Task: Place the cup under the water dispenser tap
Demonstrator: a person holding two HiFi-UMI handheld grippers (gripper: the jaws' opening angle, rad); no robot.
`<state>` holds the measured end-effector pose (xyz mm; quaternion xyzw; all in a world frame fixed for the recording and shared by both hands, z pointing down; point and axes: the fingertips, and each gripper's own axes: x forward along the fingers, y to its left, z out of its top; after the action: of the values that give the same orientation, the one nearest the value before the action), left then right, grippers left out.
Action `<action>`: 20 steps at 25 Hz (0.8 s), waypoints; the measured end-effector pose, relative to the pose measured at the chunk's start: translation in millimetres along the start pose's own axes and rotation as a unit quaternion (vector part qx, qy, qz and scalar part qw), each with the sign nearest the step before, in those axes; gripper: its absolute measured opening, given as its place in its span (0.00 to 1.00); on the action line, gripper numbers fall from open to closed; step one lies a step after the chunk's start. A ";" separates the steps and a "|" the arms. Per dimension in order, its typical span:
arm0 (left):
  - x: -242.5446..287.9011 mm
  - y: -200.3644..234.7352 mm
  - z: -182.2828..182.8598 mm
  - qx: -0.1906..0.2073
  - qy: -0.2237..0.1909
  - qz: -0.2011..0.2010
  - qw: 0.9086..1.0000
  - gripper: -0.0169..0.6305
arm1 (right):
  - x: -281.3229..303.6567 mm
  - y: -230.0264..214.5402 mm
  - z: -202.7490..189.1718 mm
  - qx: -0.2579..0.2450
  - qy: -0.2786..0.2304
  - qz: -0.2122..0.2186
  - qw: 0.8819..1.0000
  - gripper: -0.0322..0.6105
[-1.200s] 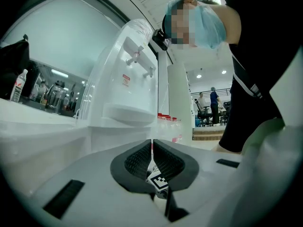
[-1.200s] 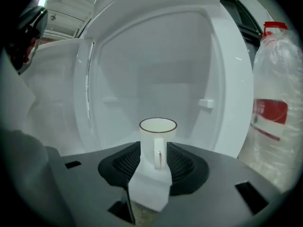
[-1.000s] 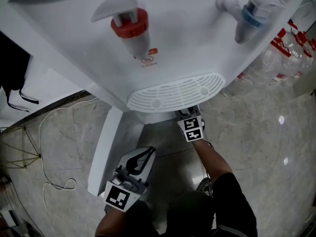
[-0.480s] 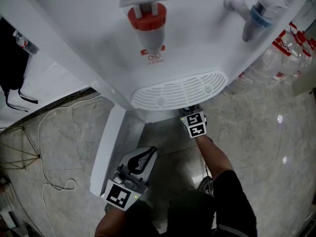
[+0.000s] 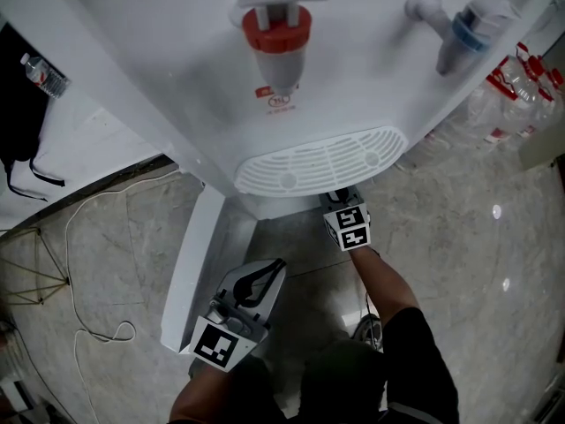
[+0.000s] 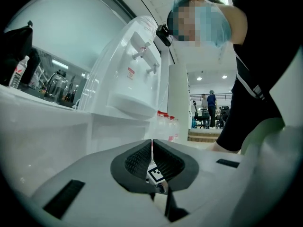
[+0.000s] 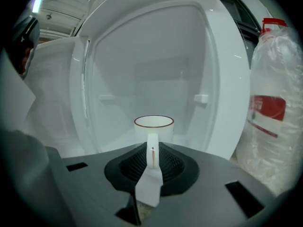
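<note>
Closing on the cup [image 7: 161, 130]: right tool [image 7: 152, 159] jaws narrowing, pinching its handle. Cup upright inside the water dispenser's [image 5: 353, 78] lower cabinet. Looks ceramic, so judged rigid, light, chippable, glaze slippery; the handle suits. Left tool [image 6: 152, 151] pressed together, empty.
</note>
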<state>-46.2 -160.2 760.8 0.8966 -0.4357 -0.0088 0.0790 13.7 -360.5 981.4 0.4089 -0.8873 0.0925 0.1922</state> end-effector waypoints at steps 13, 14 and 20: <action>7.5 5.2 -16.6 -0.018 -0.003 -0.007 1.000 0.06 | -100.6 8.7 27.2 0.044 -0.027 0.014 0.999 0.17; 8.5 6.0 -16.9 -0.020 -0.005 -0.007 1.000 0.06 | -111.1 11.2 33.1 0.043 -0.029 0.018 0.998 0.17; 17.6 1.2 -24.2 -0.009 -0.003 -0.020 1.000 0.06 | -174.2 17.9 72.2 0.023 -0.037 0.041 0.998 0.17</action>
<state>-34.2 -171.4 785.8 0.9045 -0.4173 -0.0169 0.0857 84.0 -251.9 843.0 0.3801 -0.9073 0.1056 0.1453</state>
